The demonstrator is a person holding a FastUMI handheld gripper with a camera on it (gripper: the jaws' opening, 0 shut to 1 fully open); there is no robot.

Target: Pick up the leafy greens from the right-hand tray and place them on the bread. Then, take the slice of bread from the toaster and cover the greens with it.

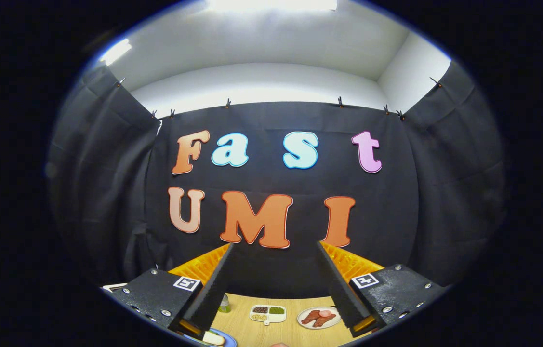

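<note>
Bread (213, 339) slice on blue plate (227, 337), on desk (281, 332) just by left finger's base. Gripper (275, 245): fingers spread wide, nothing between them, raised toward booth wall. Between the fingers, lower down: divided white dish (267, 313), plate of meat (319, 317).

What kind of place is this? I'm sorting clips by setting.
Likely a staged recording booth, not a home kitchen: black cloth walls clipped up around a wooden table with small plates of food. The gripper is open, holding nothing.
</note>
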